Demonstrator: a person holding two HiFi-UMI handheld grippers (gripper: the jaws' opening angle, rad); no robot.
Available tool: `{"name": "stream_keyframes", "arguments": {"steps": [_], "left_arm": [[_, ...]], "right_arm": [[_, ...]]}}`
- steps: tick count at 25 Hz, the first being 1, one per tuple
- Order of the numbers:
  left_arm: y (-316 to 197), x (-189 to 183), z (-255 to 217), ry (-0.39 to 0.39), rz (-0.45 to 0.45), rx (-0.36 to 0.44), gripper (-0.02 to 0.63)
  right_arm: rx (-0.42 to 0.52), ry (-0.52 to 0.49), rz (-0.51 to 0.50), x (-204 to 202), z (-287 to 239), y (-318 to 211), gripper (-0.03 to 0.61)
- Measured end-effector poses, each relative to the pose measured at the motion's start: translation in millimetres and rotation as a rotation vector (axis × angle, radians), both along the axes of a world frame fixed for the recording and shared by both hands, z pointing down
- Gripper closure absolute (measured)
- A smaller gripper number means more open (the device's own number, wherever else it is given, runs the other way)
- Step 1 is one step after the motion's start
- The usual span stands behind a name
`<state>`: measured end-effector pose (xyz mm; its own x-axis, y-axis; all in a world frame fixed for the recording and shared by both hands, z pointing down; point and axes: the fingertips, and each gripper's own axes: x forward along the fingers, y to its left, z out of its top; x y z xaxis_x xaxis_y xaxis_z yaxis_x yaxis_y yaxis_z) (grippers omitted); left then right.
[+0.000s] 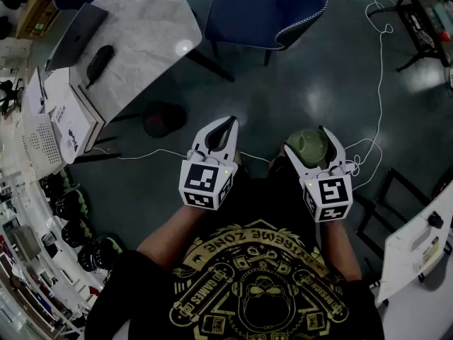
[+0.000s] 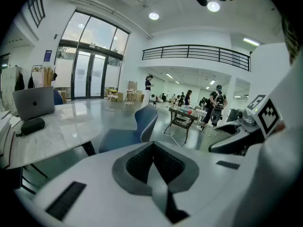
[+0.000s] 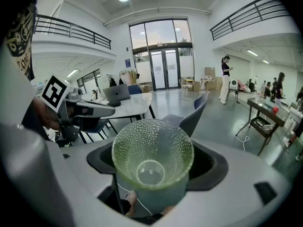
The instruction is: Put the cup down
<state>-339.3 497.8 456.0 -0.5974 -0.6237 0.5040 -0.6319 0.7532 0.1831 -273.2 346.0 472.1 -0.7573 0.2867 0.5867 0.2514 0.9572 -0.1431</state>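
Closest to the camera is the person's black T-shirt with gold print (image 1: 255, 289), and both forearms reach forward from it, each hand holding a white gripper with a marker cube. The left gripper (image 1: 228, 125) has its jaws pressed together, with nothing between them. The right gripper (image 1: 311, 147) has its jaws spread wide and clamped on a green dimpled glass cup (image 3: 152, 157). The cup sits between the dark pads with its open mouth turned back toward the right gripper view's camera and its base pointing away. It is held up in the air, well above the dark glossy floor (image 1: 297, 76) and just beside the left gripper, on nothing at all. A thin white cable (image 1: 382, 69) trails over the floor past the right gripper. Farther out stands a blue upholstered chair (image 1: 262, 13). To the left of it is a white marble-topped table (image 1: 141, 41) that carries a closed grey laptop (image 1: 78, 37) and a small black pouch (image 1: 100, 61) just beside the laptop. In the gripper views, several people stand well off across the bright hall.
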Motion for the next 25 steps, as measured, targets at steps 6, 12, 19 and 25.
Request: {"name": "stream_keyframes", "arguments": {"steps": [6,12,19,25], "left_arm": [[-15,-7,-5,-0.011,0.019,0.012,0.607],[-28,-9,-9,-0.017,0.034,0.011,0.607],[-51,-12,-19,-0.041,0.056,0.008,0.607],[-80,-11,-28,-0.067,0.091,-0.015,0.607]], "right_arm": [[0.005,-0.01,0.014,-8,-3,-8,0.176],[0.001,-0.02,0.034,-9,-8,-19,0.176],[-0.03,-0.062,0.089,-12,-19,-43,0.176],[-0.068,-0.104,0.15,-12,-23,-75,0.176]]}}
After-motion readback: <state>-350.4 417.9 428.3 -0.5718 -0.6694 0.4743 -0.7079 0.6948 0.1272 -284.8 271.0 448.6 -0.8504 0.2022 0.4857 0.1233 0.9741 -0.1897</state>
